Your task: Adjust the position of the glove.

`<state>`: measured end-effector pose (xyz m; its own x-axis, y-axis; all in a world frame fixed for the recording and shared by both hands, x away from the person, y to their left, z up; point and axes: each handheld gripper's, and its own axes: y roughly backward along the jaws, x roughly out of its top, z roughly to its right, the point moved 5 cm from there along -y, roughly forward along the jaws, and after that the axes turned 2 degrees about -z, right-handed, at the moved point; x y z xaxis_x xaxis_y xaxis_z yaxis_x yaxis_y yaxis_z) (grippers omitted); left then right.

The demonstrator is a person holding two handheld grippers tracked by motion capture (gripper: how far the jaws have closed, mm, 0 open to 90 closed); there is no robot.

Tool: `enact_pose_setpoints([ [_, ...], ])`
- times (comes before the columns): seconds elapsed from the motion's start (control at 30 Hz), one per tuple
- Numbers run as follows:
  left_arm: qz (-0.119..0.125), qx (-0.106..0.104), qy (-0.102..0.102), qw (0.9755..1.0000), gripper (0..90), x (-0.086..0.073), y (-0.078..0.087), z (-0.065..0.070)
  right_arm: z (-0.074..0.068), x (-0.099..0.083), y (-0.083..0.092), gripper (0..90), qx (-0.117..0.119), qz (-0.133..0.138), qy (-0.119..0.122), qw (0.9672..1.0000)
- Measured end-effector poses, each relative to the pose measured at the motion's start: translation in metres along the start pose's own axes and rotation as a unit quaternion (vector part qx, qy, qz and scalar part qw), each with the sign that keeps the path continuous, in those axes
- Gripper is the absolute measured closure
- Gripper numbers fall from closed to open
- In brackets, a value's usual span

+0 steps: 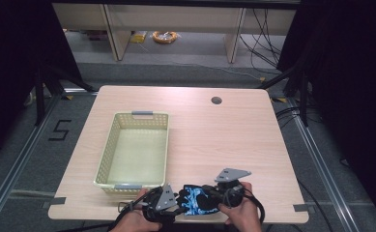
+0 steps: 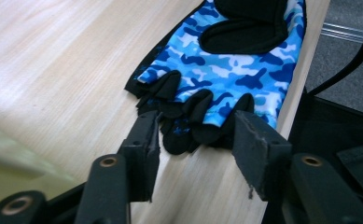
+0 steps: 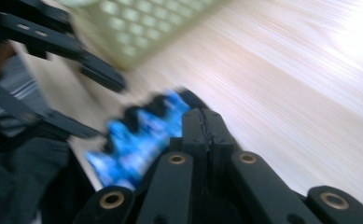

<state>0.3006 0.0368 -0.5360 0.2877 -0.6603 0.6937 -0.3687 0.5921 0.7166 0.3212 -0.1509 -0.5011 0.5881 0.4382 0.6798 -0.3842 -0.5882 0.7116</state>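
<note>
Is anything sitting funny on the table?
Yes. The blue camouflage glove lies at the very front edge of the table, one side level with the rim, while the basket stands empty.

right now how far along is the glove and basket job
Early. Nothing looks done: the basket holds nothing. In hand: the left gripper has its jaws open around the finger end of the blue camouflage glove at the table's near edge; the right gripper is shut beside it. Left, probably: grip, lift, drop in.
</note>
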Motion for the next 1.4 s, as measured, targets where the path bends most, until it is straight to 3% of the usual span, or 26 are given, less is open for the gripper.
enact_pose_setpoints([
  [0.07,-0.003,-0.005,0.005,1.0,44.9,0.002,-0.002,0.001,0.013,-0.011,0.01,86.3,-0.025,0.004,-0.024,0.9994],
  [0.2,-0.008,-0.009,0.003,0.9999,45.1,0.004,-0.008,0.003,0.027,-0.029,0.016,76.4,-0.021,0.012,-0.084,0.9962],
  [0.43,-0.023,-0.012,-0.003,0.9997,45.5,0.005,-0.014,0.002,0.028,-0.041,0.005,62.3,-0.028,-0.019,-0.121,0.992],
  [0.57,-0.023,-0.018,-0.011,0.9995,46.6,0.006,-0.016,0.002,0.031,-0.044,-0.004,60.3,0.008,0.002,-0.155,0.9879],
  [0.6,-0.019,-0.019,0.003,0.9996,47.3,0.005,-0.017,0.003,0.031,-0.045,-0.004,60.0,0.007,-0.001,-0.161,0.987],
  [0.67,-0.02,-0.024,0.006,0.9995,48.2,0.004,-0.016,0.002,0.031,-0.046,-0.007,60.0,0.015,0.004,-0.165,0.9861],
  [0.7,-0.019,-0.03,0.021,0.9991,48.2,0.004,-0.017,0.002,0.031,-0.047,-0.007,60.4,0.01,-0.001,-0.171,0.9853],
  [0.73,-0.02,-0.035,0.017,0.999,47.8,0.004,-0.017,-0.001,0.031,-0.047,-0.008,60.8,0.011,0.004,-0.165,0.9862],
  [0.77,-0.018,-0.036,0.044,0.9982,46.2,0.003,-0.018,-0.001,0.029,-0.046,-0.009,61.1,0.02,0.009,-0.166,0.9859],
  [0.87,-0.022,-0.028,0.026,0.999,42.9,0.003,-0.018,-0.004,0.028,-0.046,-0.01,62.2,0.015,0.002,-0.169,0.9856],
  [0.93,-0.018,-0.029,0.039,0.9986,42.1,0.003,-0.018,-0.001,0.028,-0.046,-0.01,62.8,0.016,0.002,-0.168,0.9857],
  [0.97,-0.023,-0.028,0.032,0.9988,41.9,0.003,-0.017,-0.002,0.028,-0.046,-0.011,63.6,0.014,0.004,-0.161,0.9869],
  [1.0,-0.02,-0.025,0.031,0.999,42.0,0.003,-0.018,-0.001,0.024,-0.045,-0.011,64.6,0.019,-0.001,-0.172,0.9849],
  [1.03,-0.024,-0.028,0.038,0.9986,42.5,0.003,-0.018,-0.001,0.026,-0.045,-0.011,66.0,0.012,0.0,-0.151,0.9884],
  [1.1,-0.022,-0.032,0.048,0.9981,43.9,0.002,-0.018,-0.002,0.025,-0.045,-0.013,68.1,0.015,-0.001,-0.147,0.9889],
  [1.13,-0.018,-0.034,0.038,0.9986,46.4,0.002,-0.017,-0.002,0.025,-0.045,-0.013,69.1,0.013,-0.004,-0.15,0.9886],
  [1.23,-0.014,-0.04,0.042,0.9982,57.7,0.002,-0.016,0.001,0.023,-0.046,-0.013,73.9,0.028,-0.002,-0.143,0.9893],
  [1.27,-0.014,-0.05,0.033,0.9981,66.0,0.002,-0.015,0.001,0.023,-0.045,-0.013,75.9,0.027,-0.004,-0.138,0.99],
  [1.33,-0.01,-0.051,0.038,0.9979,67.9,0.001,-0.015,0.001,0.023,-0.045,-0.013,77.4,0.028,-0.004,-0.138,0.99],
  [1.37,-0.008,-0.047,0.046,0.9978,70.5,0.0,-0.015,0.001,0.021,-0.045,-0.013,79.0,0.039,-0.004,-0.143,0.9889],
  [1.4,-0.006,-0.049,0.046,0.9977,73.2,0.0,-0.015,0.002,0.023,-0.045,-0.013,80.7,0.035,-0.002,-0.132,0.9907],
])
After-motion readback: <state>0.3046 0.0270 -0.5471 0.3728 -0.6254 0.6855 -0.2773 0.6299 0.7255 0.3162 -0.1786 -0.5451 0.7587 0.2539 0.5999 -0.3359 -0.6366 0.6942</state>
